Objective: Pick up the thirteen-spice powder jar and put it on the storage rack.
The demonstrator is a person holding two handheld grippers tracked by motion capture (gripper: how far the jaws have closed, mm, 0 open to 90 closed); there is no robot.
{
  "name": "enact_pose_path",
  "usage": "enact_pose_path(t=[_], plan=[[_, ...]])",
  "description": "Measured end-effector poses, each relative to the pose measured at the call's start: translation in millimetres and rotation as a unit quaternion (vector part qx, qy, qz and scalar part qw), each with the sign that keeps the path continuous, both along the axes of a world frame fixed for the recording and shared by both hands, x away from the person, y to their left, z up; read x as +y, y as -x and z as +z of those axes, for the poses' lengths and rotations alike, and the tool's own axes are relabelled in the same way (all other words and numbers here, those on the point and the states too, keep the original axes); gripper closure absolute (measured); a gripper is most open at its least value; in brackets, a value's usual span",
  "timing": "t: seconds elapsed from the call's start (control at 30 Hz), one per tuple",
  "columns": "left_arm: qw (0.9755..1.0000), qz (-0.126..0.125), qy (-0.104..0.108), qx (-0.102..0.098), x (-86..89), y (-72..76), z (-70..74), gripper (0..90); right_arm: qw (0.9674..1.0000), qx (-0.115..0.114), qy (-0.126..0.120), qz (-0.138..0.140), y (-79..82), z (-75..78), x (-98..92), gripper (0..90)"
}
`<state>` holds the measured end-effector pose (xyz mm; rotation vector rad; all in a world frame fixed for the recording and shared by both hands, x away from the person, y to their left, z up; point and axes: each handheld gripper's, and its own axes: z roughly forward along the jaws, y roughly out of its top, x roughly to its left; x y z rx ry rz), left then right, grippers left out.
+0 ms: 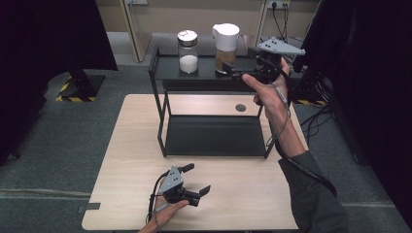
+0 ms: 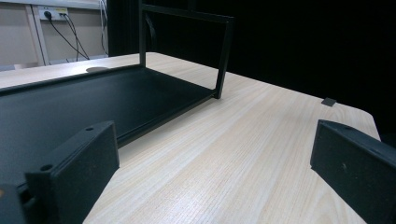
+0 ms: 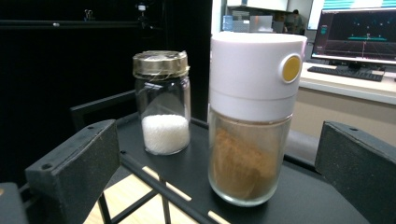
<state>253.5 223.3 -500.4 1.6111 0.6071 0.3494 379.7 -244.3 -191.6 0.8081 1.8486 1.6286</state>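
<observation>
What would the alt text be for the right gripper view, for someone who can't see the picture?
A glass dispenser jar with a white cap and brown powder stands upright on a black shelf, between the open black jaws of the right gripper, which do not touch it. To its left, apart from it, stands a smaller glass jar with a gold lid, holding white grains.

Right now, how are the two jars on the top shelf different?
The small jar has a gold lid and white grains; the tall jar has a white cap with a yellow button and brown powder. The tall jar is wider and fuller. Both are clear, upright and apart on the black shelf.
</observation>
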Motion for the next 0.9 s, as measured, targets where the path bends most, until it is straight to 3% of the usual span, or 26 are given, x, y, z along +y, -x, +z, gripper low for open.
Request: enact_pose_path(t=[0.13, 0.43, 0.63, 0.9], plan=[[1.0000, 0.001, 0.001, 0.000, 0.1, 0.0, -0.2, 0.4, 0.9998, -0.006, -0.010, 0.013, 8.0, -8.1, -7.0, 0.5], [1.0000, 0.001, 0.000, 0.000, -0.1, -0.2, -0.2, 0.4, 0.9991, -0.017, -0.007, 0.037, 25.7, -25.7, -16.9, 0.5], [1.0000, 0.001, -0.001, 0.000, -0.2, -0.1, -0.3, 0.4, 0.9988, -0.026, 0.002, 0.042, 37.7, -38.5, -19.5, 0.5], [1.0000, 0.003, 0.000, -0.001, -0.1, 0.2, -0.4, 0.4, 0.9984, -0.024, -0.005, 0.051, 47.7, -59.9, -25.8, 0.5]])
